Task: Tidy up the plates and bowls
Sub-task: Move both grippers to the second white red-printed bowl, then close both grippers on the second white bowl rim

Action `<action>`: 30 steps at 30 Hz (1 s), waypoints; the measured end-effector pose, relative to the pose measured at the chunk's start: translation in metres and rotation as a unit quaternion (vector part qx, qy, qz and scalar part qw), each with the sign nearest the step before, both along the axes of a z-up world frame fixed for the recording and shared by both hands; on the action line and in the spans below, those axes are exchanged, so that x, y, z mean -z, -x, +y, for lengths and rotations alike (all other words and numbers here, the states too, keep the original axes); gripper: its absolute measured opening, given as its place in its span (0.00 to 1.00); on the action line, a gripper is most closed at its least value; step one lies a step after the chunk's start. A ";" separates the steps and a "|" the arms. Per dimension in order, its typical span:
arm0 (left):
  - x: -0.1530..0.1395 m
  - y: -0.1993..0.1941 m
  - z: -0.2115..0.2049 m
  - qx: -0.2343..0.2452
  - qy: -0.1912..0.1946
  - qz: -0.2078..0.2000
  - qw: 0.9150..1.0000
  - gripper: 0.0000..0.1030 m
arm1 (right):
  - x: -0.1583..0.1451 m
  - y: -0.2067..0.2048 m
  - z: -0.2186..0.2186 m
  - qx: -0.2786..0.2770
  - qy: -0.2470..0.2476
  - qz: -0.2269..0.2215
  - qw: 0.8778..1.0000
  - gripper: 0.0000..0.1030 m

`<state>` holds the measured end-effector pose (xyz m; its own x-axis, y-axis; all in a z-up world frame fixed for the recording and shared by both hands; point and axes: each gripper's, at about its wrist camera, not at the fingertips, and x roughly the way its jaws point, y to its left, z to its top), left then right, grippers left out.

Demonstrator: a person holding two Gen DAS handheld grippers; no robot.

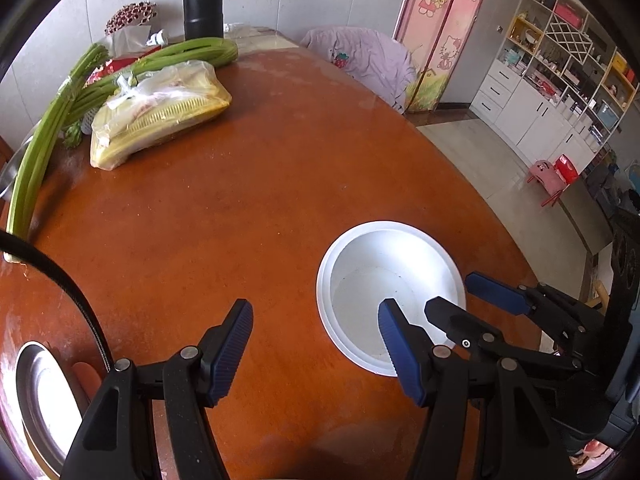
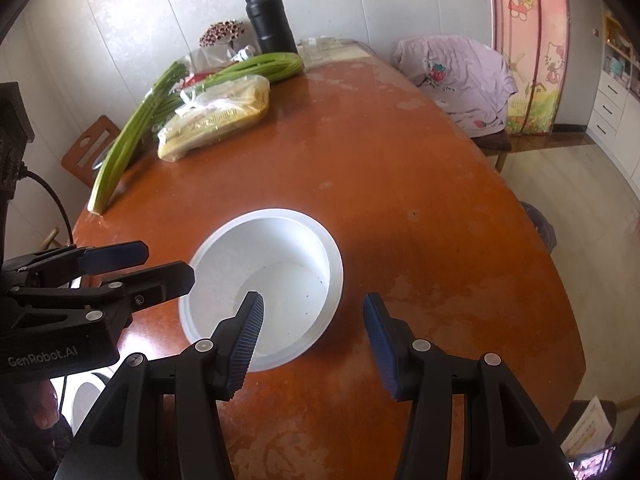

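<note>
White bowl (image 2: 264, 284): upright on brown table (image 2: 420, 200), six o'clock from the celery (image 2: 132, 136) and bagged food (image 2: 216, 120). Left gripper (image 1: 316, 348): jaws apart, empty, right finger over the bowl. Right gripper (image 2: 314, 344): jaws apart, empty, left finger over the bowl's rim. Metal plate (image 1: 44, 400): nine o'clock of bowl.

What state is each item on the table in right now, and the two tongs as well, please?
White bowl: upright, empty, on the table.
Metal plate: flat, empty, at the table's edge.
Black flask: upright, capped.
Plastic bag: tied, lying flat.
Left tongs: open, empty.
Right tongs: open, empty.
</note>
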<state>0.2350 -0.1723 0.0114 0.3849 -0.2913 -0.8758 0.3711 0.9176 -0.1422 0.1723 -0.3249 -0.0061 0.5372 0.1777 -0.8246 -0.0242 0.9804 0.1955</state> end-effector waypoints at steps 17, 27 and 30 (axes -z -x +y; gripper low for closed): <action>0.015 -0.012 0.003 -0.011 -0.006 0.017 1.000 0.63 | 0.011 -0.012 0.027 -0.042 -0.014 0.023 0.999 0.52; 0.027 -0.017 0.010 -0.010 0.024 0.054 0.998 0.49 | 0.011 -0.009 0.045 -0.069 -0.025 0.025 0.997 0.52; 0.029 -0.016 0.011 -0.008 0.030 0.060 0.998 0.44 | 0.011 -0.008 0.050 -0.074 -0.029 0.026 0.996 0.53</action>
<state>0.2514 -0.1615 -0.0178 0.2831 -0.3389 -0.8972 0.3344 0.9117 -0.2388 0.1803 -0.2747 -0.0169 0.4573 0.3002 -0.8371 -0.1566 0.9538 0.2565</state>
